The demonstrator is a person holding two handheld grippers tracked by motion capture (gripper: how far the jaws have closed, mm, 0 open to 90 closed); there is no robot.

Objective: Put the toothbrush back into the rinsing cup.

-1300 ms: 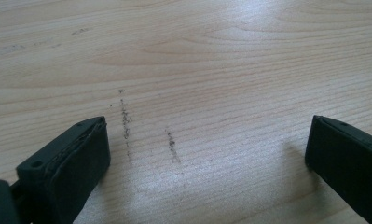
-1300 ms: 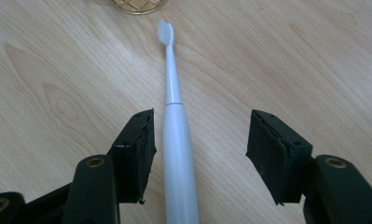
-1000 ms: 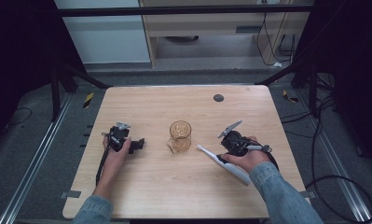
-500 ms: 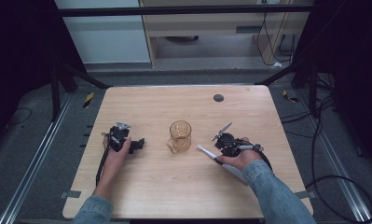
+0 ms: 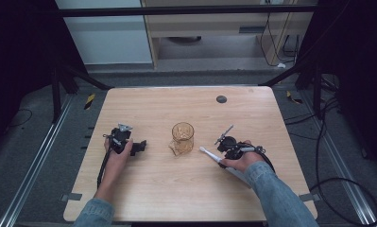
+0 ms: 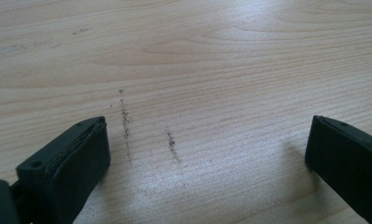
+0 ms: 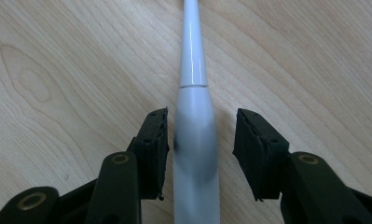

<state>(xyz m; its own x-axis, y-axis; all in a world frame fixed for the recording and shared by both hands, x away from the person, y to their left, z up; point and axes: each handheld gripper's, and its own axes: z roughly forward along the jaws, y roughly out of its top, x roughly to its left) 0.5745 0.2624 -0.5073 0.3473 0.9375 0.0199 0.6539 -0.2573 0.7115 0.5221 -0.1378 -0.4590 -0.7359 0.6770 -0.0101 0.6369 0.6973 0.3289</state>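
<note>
A white electric toothbrush (image 5: 210,155) lies flat on the wooden table (image 5: 176,198), right of centre, its thin neck toward the glass. My right gripper (image 5: 221,158) is low over its handle. In the right gripper view the toothbrush (image 7: 193,70) runs between the jaws of that gripper (image 7: 201,140); the jaws have just been closing, one pad (image 7: 158,140) sits at the handle and a small gap shows at the other. My left gripper (image 5: 138,147) rests on the table at the left, its jaws wide apart over bare wood (image 6: 207,154).
An amber patterned glass (image 5: 182,137) stands upright at the table's middle, between the two hands. A small dark round mark (image 5: 221,99) sits near the far edge. Cables and metal frame legs surround the table on the floor.
My right hand has come down and leftward onto the toothbrush, with the jaws now on either side of its handle. The left hand and the glass have stayed put.
</note>
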